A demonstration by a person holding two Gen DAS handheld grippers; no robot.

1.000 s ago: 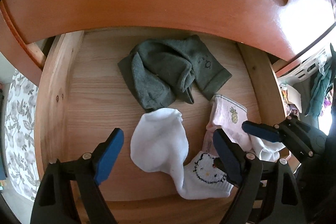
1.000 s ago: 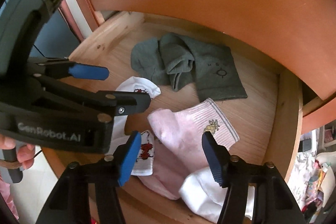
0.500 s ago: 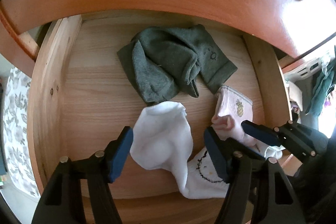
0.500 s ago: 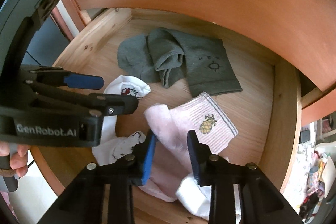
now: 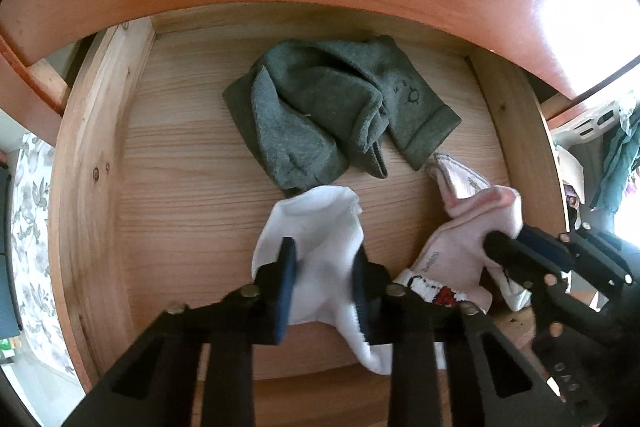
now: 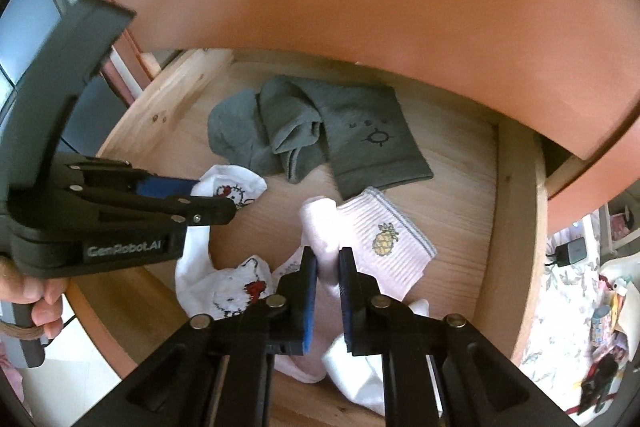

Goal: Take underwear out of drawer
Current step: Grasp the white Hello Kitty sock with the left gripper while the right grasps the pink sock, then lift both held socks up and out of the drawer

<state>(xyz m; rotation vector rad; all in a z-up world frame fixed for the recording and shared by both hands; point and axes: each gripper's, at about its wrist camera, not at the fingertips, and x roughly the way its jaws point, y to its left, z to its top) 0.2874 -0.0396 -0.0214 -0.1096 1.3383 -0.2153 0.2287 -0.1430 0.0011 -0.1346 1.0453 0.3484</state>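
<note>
Left wrist: left gripper [image 5: 324, 279] closing on white sock [image 5: 316, 227] between pads, bunched for lifting from drawer [image 5: 92, 155].

Right wrist: right gripper [image 6: 328, 277] nearly shut, closing — pinched pink sock [image 6: 360, 243] at fold, just ahead.

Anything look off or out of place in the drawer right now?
Nothing damaged or spilled. The drawer holds only loose socks, no underwear in view. The left gripper is closing on the white sock, the right gripper on the pink sock; the grey socks lie crumpled.
</note>
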